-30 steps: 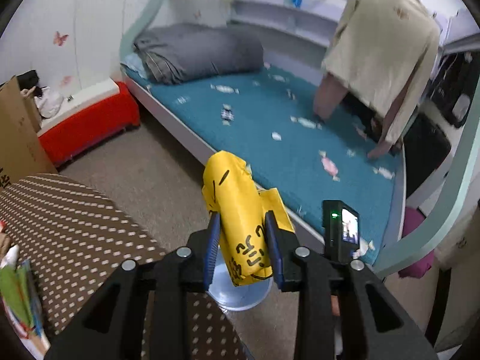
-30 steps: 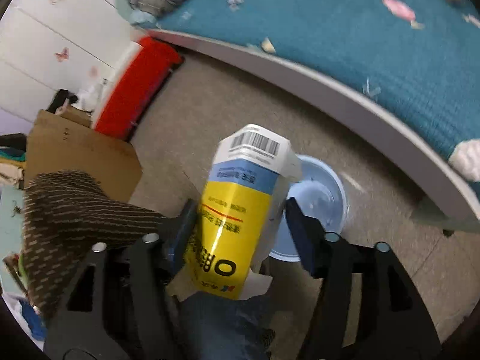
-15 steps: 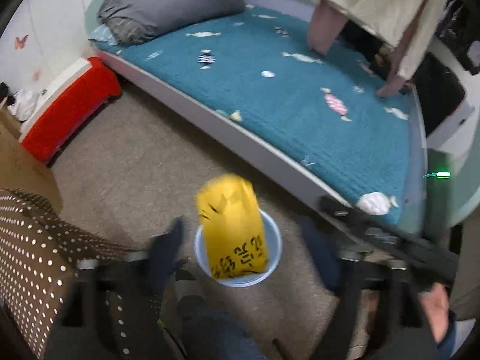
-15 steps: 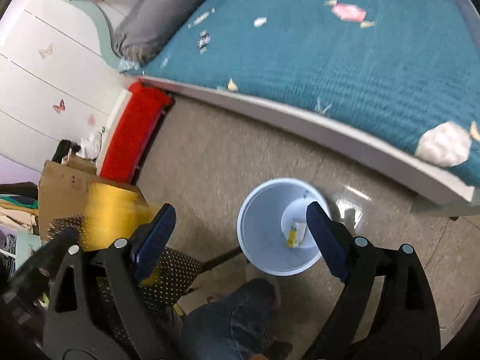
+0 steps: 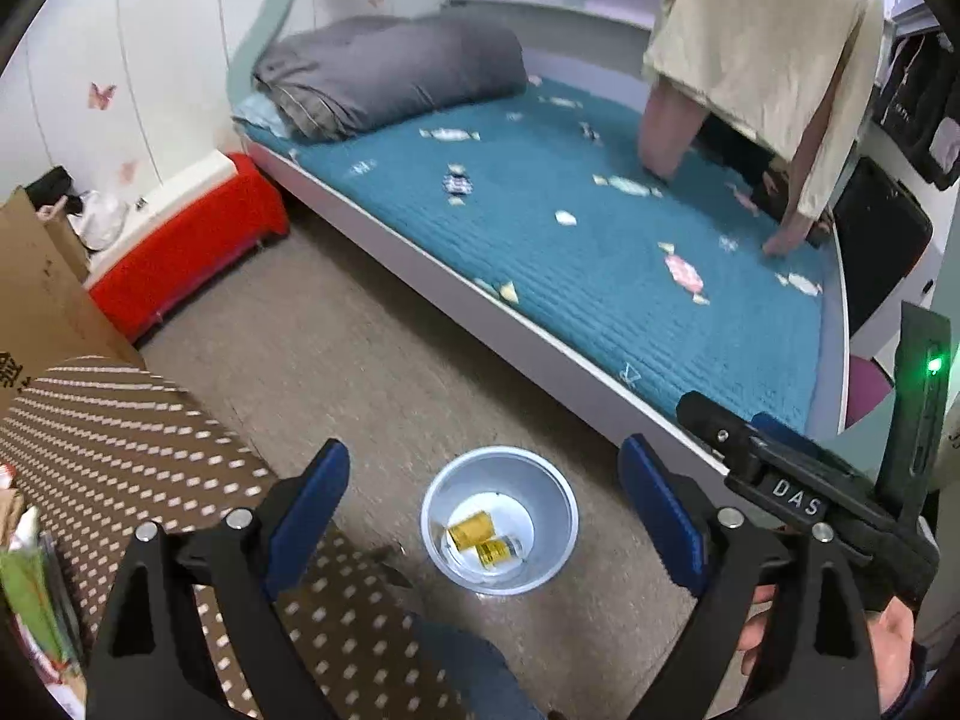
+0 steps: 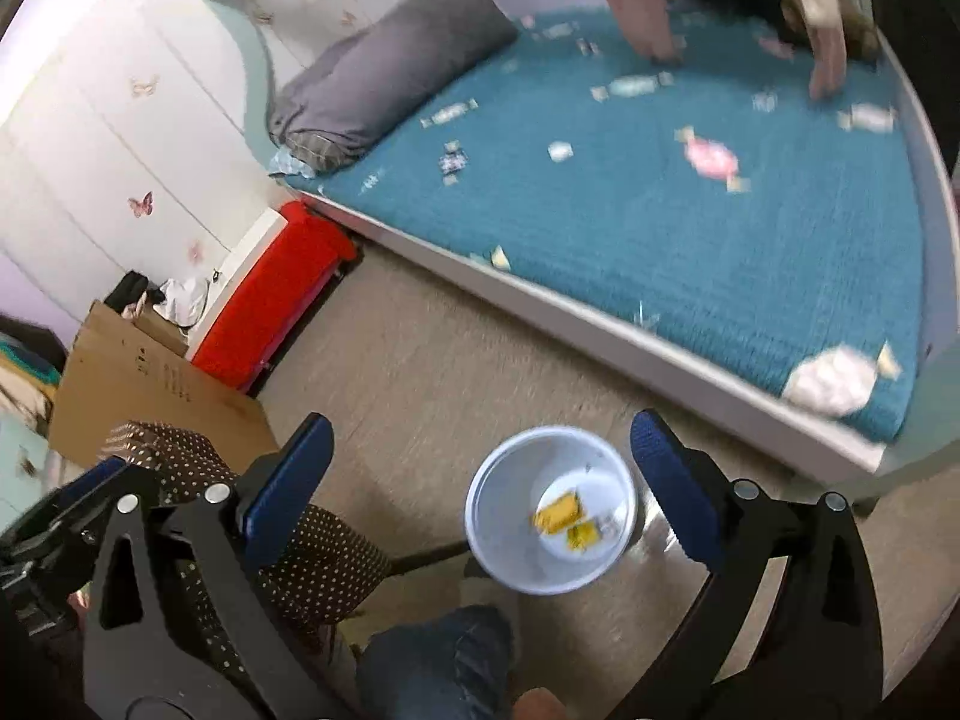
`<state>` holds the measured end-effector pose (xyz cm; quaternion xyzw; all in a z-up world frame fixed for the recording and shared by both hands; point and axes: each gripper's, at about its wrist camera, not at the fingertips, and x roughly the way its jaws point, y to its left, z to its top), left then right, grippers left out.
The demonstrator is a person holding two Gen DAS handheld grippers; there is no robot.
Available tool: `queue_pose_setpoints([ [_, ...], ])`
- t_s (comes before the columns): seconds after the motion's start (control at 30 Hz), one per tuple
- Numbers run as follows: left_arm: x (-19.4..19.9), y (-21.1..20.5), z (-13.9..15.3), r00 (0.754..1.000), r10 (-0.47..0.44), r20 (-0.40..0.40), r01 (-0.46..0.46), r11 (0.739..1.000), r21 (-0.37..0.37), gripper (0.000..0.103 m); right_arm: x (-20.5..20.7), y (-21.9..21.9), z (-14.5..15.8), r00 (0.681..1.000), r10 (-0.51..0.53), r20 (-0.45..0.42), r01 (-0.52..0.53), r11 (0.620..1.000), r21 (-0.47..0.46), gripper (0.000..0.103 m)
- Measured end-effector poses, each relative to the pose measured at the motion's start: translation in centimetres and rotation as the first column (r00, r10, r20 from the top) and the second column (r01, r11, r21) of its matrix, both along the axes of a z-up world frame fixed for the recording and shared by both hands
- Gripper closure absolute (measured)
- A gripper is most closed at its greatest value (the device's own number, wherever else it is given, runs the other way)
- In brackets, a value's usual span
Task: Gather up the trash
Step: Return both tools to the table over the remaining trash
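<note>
bin [image 5: 555, 501] on floor, near bed edge [image 5: 540, 354] | both jaws wide, empty

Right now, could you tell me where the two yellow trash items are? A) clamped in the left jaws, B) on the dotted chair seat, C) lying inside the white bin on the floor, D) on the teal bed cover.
C: both yellow items lie at the bottom of the white bin, while both pairs of jaws stand open and hold nothing.
</note>
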<state>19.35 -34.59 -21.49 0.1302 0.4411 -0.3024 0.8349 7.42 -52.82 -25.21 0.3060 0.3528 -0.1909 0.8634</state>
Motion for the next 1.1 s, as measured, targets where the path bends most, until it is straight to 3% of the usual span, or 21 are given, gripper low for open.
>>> queue_pose_setpoints([
  [0.3,-3.8,4.8,5.5,0.992,0.051,0.119,-0.041,0.996,-0.083,0.013,-0.8,5.3,7.0,0.996,0.077,0.042,-0.072,0.99,-0.118,0.006],
  [0.67,-7.7,13.6,10.6,0.956,0.169,0.24,-0.134,0.978,-0.158,0.012,-0.3,14.0,13.2,0.963,0.252,0.093,-0.23,0.953,-0.196,0.006],
  [0.93,-8.8,21.9,11.6,0.906,0.331,0.265,-0.286,0.938,-0.194,0.012,1.0,20.1,15.0,0.924,0.366,0.108,-0.335,0.915,-0.225,0.006],
  [1.1,-8.5,26.5,11.1,0.85,0.445,0.282,-0.406,0.894,-0.187,0.01,2.1,23.3,14.9,0.898,0.43,0.094,-0.4,0.887,-0.232,0.006],
])
